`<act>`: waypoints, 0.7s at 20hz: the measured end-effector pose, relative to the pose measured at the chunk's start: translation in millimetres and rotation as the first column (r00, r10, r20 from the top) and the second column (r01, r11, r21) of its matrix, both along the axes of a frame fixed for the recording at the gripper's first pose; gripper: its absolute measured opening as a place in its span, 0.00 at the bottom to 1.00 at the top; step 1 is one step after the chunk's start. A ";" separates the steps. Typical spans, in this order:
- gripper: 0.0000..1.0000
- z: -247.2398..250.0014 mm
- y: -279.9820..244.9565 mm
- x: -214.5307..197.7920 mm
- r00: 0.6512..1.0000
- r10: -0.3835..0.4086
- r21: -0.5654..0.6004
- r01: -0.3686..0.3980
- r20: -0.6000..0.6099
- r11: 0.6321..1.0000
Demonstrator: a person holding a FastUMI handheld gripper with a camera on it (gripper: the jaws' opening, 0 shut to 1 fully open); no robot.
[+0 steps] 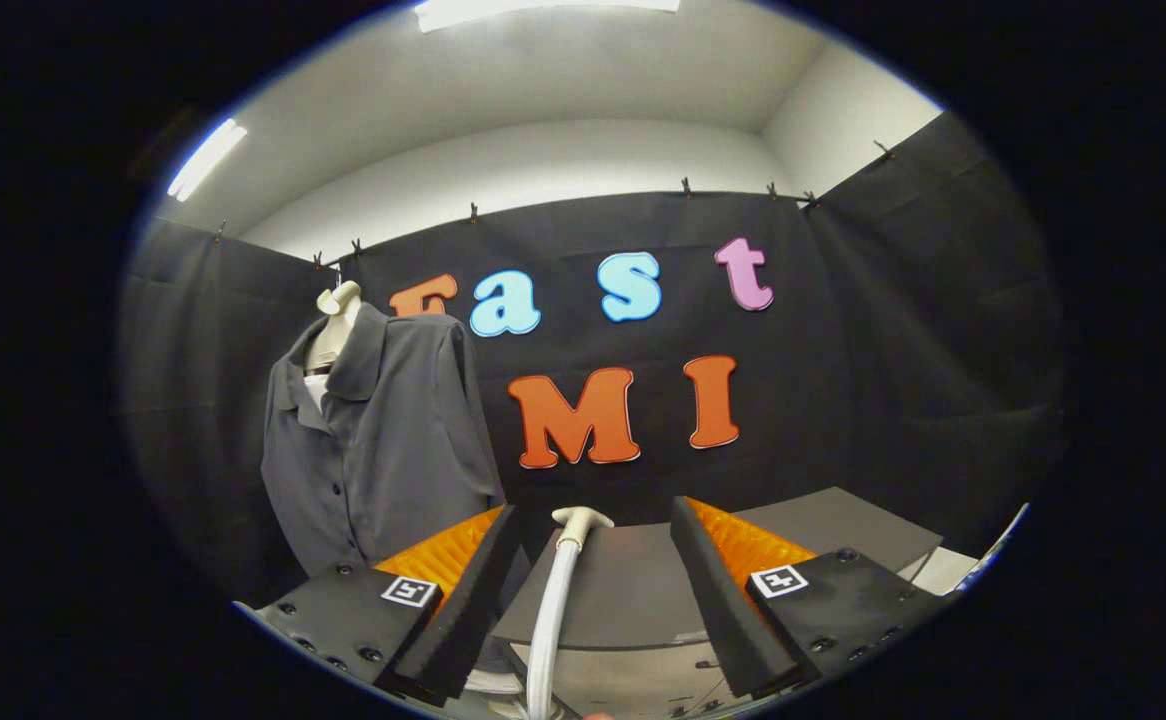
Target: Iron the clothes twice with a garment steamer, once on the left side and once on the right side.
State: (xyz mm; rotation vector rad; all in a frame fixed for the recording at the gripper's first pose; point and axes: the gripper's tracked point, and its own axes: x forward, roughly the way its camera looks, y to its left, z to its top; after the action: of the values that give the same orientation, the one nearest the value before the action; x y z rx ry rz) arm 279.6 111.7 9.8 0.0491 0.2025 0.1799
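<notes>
A dark grey button-up shirt (383,440) hangs on a cream hanger (338,300) ahead and to the left of my fingers, its collar open. The garment steamer shows as a white hose (550,620) rising between my fingers, topped by a cream head (581,518). My gripper (593,540) is open, its black foam pads (478,590) spread wide on either side of the hose without touching it. The hose's lower end is cut off below the fingers.
A dark grey table top (823,530) lies just beyond the fingers, with a pale cabinet front (633,670) under it. The black cloth wall (893,400) closes the booth behind and on both sides.
</notes>
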 end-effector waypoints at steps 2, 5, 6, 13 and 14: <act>0.98 -23.7 11.7 64.6 0.992 0.037 -0.022 -0.040 -0.124 0.999; 0.98 -77.5 31.9 131.9 0.946 0.068 -0.029 -0.082 -0.317 0.996; 0.98 -97.0 33.1 152.0 0.926 0.065 -0.059 -0.093 -0.372 0.994; 0.99 -223.9 53.6 221.4 0.777 0.053 -0.114 -0.160 -0.628 0.981; 0.99 -233.2 58.4 224.9 0.759 0.064 -0.093 -0.162 -0.648 0.982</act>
State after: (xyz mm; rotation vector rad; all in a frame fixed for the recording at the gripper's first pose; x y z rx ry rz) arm 504.5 170.1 -223.4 -0.0489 0.9157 0.2665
